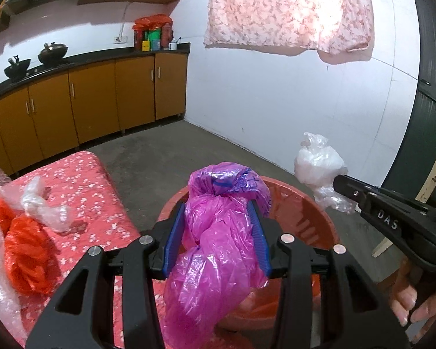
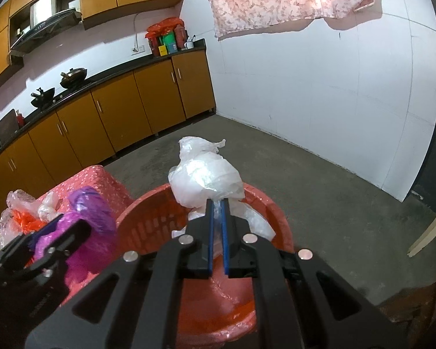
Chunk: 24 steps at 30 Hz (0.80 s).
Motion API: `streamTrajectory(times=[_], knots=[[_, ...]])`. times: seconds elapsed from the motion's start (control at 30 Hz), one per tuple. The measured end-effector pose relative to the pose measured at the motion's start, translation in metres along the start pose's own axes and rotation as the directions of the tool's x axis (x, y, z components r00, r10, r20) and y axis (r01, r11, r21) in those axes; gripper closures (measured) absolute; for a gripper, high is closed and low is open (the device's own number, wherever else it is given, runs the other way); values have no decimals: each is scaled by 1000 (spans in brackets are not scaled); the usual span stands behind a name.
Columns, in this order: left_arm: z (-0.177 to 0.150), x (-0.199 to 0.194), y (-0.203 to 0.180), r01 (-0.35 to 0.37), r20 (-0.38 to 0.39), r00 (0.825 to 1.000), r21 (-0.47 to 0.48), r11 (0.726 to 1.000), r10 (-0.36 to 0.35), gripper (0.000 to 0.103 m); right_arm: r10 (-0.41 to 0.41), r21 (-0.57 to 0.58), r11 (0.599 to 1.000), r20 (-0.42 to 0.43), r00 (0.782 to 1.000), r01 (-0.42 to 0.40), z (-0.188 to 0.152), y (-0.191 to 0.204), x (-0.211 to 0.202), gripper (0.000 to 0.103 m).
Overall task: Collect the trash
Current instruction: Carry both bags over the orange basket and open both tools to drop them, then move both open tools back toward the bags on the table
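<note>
My left gripper (image 1: 218, 206) is shut on a crumpled pink plastic bag (image 1: 218, 250) and holds it above the red basket (image 1: 319, 218). My right gripper (image 2: 217, 203) is shut on a white plastic bag (image 2: 206, 183) and holds it over the far side of the same basket (image 2: 148, 226). The right gripper (image 1: 338, 181) with the white bag (image 1: 316, 165) also shows at the right of the left wrist view. The left gripper and pink bag (image 2: 84, 232) show at the lower left of the right wrist view.
A table with a red floral cloth (image 1: 81, 180) stands left of the basket and carries an orange bag (image 1: 26, 256) and bubble wrap (image 1: 43, 206). Wooden kitchen cabinets (image 1: 87, 104) line the far wall. Concrete floor (image 2: 319, 192) lies beyond. A floral cloth (image 1: 290, 8) hangs on the white wall.
</note>
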State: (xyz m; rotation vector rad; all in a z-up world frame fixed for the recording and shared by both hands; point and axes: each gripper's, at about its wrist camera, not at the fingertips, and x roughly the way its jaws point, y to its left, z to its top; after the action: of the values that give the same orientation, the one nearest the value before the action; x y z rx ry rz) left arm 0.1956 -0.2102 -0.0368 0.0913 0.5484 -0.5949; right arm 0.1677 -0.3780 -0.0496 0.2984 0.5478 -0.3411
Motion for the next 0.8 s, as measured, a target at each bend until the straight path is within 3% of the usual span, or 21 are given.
streamTrajectory(times=[0.17, 0.27, 0.33, 0.4, 0.6, 0.8], knots=[[2, 15, -5, 4, -14, 1000, 10, 1000, -4, 58, 22, 17, 1000, 5, 1000, -22, 1, -3, 5, 96], [1, 23, -6, 2, -27, 1000, 9, 1000, -2, 51, 42, 36, 998, 7, 999, -43, 1, -8, 8, 90], [-1, 27, -4, 6, -45, 999, 1, 1000, -6, 49, 46, 40, 998, 7, 999, -46, -2, -11, 9, 78], [-3, 28, -1, 4, -50, 999, -7, 1000, -4, 44, 37, 37, 999, 6, 999, -37, -4, -14, 8, 75], [-8, 17, 11, -22, -51, 998, -29, 999, 21, 41, -2, -3, 1000, 14, 1000, 2, -10, -13, 3, 69], [-11, -8, 29, -90, -24, 996, -46, 995, 89, 39, 18, -44, 999, 35, 999, -17, -11, 5, -8, 61]])
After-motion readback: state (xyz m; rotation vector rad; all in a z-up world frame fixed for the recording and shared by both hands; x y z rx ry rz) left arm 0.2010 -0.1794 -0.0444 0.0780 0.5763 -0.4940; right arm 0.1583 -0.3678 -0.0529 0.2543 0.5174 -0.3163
